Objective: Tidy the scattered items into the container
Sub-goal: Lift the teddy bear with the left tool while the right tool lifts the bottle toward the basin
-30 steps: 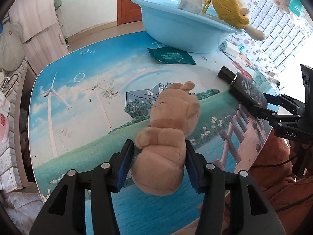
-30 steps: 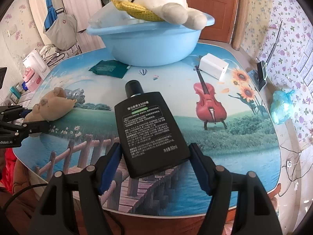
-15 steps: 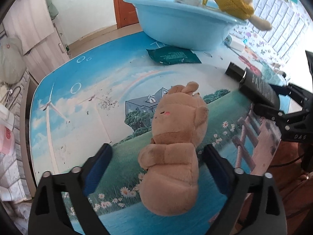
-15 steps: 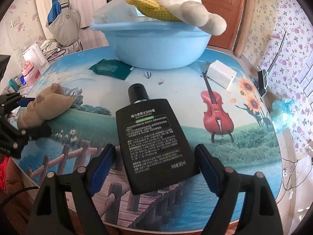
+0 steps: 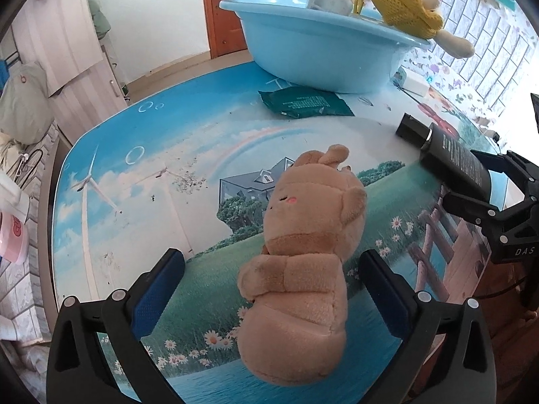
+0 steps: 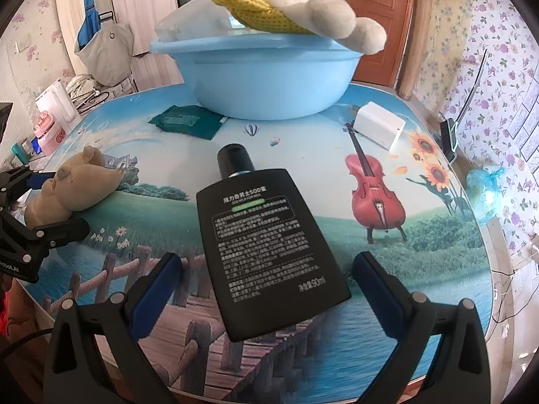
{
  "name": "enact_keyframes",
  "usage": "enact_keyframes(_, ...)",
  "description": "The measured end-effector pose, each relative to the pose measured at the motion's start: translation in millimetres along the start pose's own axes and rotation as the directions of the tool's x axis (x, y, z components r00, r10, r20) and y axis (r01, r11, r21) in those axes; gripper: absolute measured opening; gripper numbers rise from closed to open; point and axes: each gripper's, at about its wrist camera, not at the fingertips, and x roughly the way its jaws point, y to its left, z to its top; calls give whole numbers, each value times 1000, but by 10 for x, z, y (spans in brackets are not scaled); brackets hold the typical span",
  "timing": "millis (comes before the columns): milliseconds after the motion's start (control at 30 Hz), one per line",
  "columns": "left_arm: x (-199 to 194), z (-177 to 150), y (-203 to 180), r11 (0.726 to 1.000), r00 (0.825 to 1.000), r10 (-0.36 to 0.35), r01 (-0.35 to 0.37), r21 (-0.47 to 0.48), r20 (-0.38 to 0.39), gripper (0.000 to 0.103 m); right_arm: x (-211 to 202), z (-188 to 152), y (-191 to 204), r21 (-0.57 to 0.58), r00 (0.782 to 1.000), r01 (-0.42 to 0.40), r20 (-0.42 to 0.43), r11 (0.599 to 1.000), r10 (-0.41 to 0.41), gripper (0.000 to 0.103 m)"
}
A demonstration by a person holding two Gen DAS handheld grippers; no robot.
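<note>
A tan plush bear (image 5: 303, 262) lies on the picture-printed table (image 5: 141, 181), between the wide-open fingers of my left gripper (image 5: 273, 286), which do not touch it. A flat black bottle (image 6: 266, 239) lies between the open fingers of my right gripper (image 6: 269, 289), with gaps on both sides. The light blue basin (image 6: 266, 80) stands at the far side of the table and holds a white and yellow plush toy (image 6: 289, 3) that overhangs its rim. The bear (image 6: 74, 188) and the left gripper (image 6: 43, 202) also show at the left of the right wrist view.
A dark green packet (image 5: 303, 104) lies in front of the basin (image 5: 320, 50). A white charger block (image 6: 379, 124) sits to the basin's right. The black bottle (image 5: 448, 155) and right gripper (image 5: 488, 181) sit near the table's right edge. A door and cupboards stand behind.
Both grippers have opened: the left let go of the plush bear, the right let go of the black bottle. Both things now lie free on the table.
</note>
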Motion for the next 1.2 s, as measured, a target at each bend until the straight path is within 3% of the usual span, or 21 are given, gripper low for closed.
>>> enact_keyframes(367, 4, -6, -1, 1000, 1000, 3, -3, -3, 12, 103, -34, -59, -16, -15, 999, -11, 36, 1000, 11, 102)
enact_keyframes(433, -2, -22, -3, 1000, 1000, 1, -1, 1, 26, 103, -55, -60, -24, -15, 999, -14, 46, 1000, 14, 94)
enact_keyframes(500, -7, -28, 3, 1000, 999, 1, -1, 1, 34, 103, -77, -57, -37, -18, 998, -20, 57, 1000, 21, 80)
enact_keyframes(567, -12, -30, 9, 1000, 999, 4, -4, -5, 37, 102, -89, -47, -44, -15, 998, -28, 62, 1000, 29, 75)
enact_keyframes(633, -26, -26, 7, 1000, 999, 4, -4, -7, 51, 94, -102, -51, -61, -7, 997, -31, 67, 1000, 31, 72)
enact_keyframes(700, -55, -12, -7, 1000, 998, -9, 9, 7, 69, 73, -111, -53, -73, -3, 997, -42, 70, 999, 42, 71)
enact_keyframes(833, -75, 19, -69, 998, 996, -37, 33, 47, 78, 52, -117, -52, -69, -7, 996, -58, 66, 998, 58, 69)
enact_keyframes(1000, -91, 44, -78, 997, 996, -73, 71, 36, 59, 47, -169, -60, -118, 35, 991, -115, 73, 993, 112, 64)
enact_keyframes(1200, -291, 87, -34, 998, 990, -53, 55, -11, 128, 47, -365, -2, -195, 65, 985, -107, 145, 992, 96, 63)
